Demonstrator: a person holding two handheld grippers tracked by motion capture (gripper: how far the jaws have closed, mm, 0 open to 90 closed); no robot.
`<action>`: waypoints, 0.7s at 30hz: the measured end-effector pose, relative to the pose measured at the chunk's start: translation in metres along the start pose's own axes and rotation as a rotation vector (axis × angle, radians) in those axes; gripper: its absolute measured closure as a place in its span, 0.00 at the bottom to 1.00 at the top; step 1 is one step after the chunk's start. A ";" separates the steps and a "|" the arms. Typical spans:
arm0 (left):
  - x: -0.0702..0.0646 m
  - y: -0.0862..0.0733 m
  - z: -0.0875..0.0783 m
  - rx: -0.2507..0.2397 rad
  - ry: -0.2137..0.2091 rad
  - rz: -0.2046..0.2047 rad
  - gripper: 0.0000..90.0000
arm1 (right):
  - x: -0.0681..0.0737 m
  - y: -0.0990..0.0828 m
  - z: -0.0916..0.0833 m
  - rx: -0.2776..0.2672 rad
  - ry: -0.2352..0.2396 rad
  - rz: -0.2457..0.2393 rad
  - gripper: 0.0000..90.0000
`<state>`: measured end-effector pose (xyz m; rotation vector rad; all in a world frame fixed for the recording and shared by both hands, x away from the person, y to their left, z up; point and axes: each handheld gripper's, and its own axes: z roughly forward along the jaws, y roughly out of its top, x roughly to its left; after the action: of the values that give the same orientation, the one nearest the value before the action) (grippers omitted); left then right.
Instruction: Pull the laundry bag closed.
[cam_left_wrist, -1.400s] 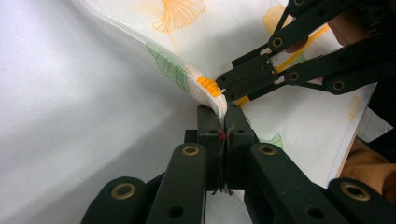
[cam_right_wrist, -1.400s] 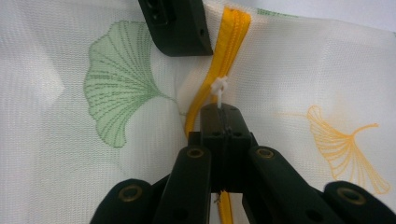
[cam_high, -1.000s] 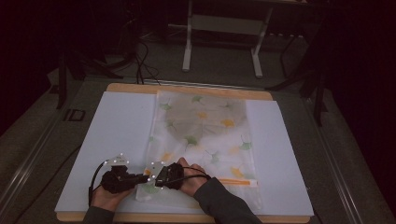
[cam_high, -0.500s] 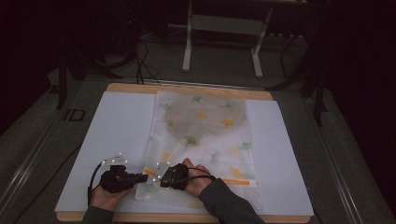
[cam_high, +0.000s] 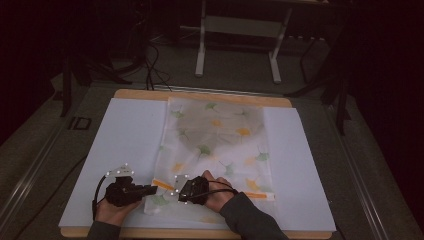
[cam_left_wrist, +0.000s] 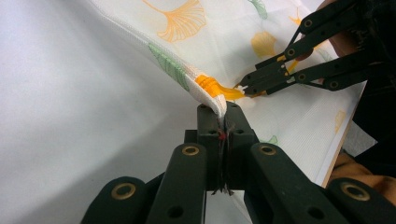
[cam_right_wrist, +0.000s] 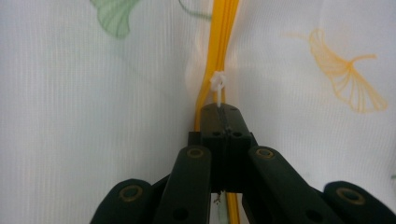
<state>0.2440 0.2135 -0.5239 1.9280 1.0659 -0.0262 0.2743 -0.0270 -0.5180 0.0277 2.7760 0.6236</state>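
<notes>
A white mesh bag (cam_high: 220, 135) printed with green and orange ginkgo leaves lies flat on the white sheet. Its orange zipper (cam_high: 162, 184) runs along the near edge. My left gripper (cam_high: 154, 189) is shut on the bag's near left corner, pinching the fabric (cam_left_wrist: 212, 100) beside the zipper end (cam_left_wrist: 208, 85). A short way along the zipper, my right gripper (cam_high: 174, 192) is shut on the small white zipper pull (cam_right_wrist: 217, 84), with the orange zipper (cam_right_wrist: 220, 37) running straight ahead of it. The left gripper view also shows the right gripper (cam_left_wrist: 243, 86) at the zipper.
A white sheet (cam_high: 120, 145) covers a wooden table (cam_high: 200, 95). Beyond the far edge stand a metal frame (cam_high: 202, 45) and cables (cam_high: 150, 65) on the dark floor. The person's forearms come in at the bottom edge.
The right gripper has edged slightly to the right along the zipper. The left gripper has stayed at the bag's corner.
</notes>
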 end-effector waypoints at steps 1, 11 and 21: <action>0.000 0.000 0.000 0.000 -0.001 -0.001 0.98 | 0.000 0.000 0.000 0.000 0.000 0.000 1.00; -0.001 0.000 -0.001 -0.005 -0.002 -0.006 0.98 | 0.001 -0.012 -0.007 0.034 -0.026 -0.010 1.00; 0.000 0.000 -0.002 -0.008 -0.001 -0.007 0.98 | 0.002 -0.023 -0.012 0.062 -0.052 -0.016 1.00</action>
<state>0.2428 0.2154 -0.5228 1.9166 1.0704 -0.0270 0.2702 -0.0523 -0.5174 0.0339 2.7421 0.5252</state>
